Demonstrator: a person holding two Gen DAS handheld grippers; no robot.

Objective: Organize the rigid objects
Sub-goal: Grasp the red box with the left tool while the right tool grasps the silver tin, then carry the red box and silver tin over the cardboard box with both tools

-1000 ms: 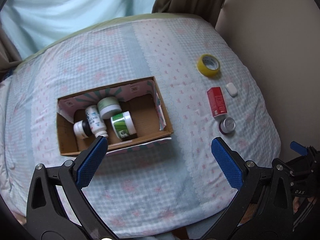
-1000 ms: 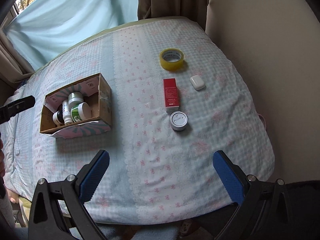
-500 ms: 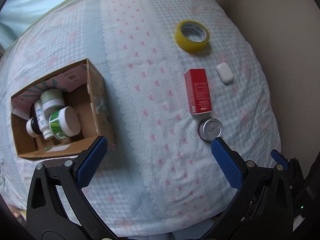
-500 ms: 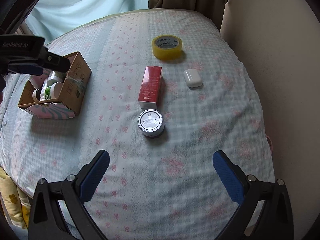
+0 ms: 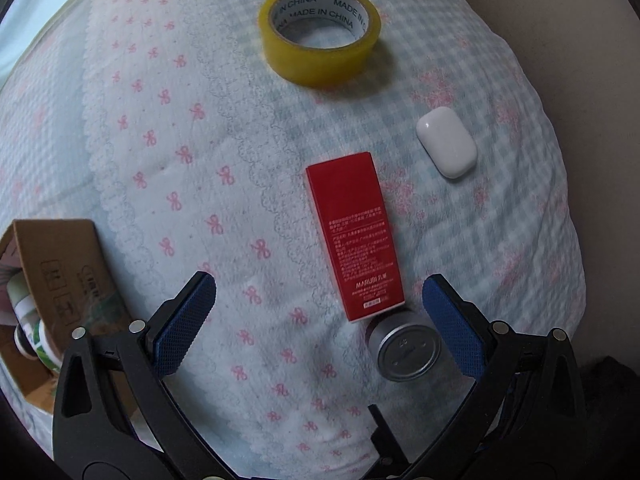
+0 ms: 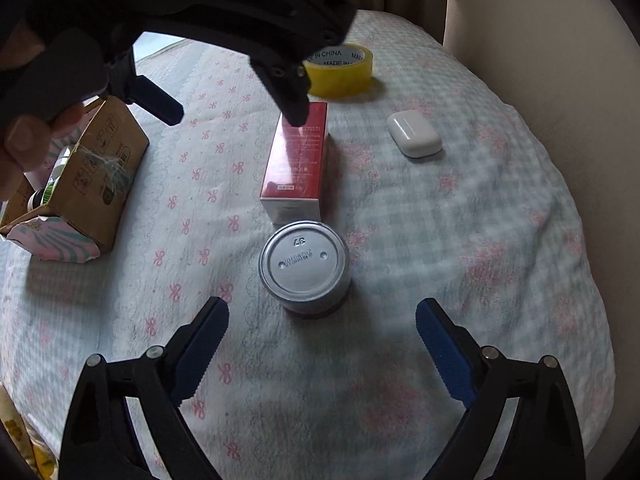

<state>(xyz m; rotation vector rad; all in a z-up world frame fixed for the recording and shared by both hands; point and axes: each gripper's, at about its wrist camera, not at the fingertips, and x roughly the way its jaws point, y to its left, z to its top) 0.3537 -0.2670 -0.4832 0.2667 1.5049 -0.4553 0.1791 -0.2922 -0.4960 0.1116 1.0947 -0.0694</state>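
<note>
Cardboard box (image 5: 60, 276) cut off at frame edge; left gripper (image 5: 320, 316) and right gripper (image 6: 322, 340) spread wide, holding nothing

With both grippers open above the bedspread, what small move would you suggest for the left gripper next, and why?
Probably lower the left gripper a little further over the red box and centre it. Its jaws stand open and empty, the box lies flat and loose between the fingers' line, and the silver tin touches the box's near end by the right finger, so centring should avoid nudging it.
</note>
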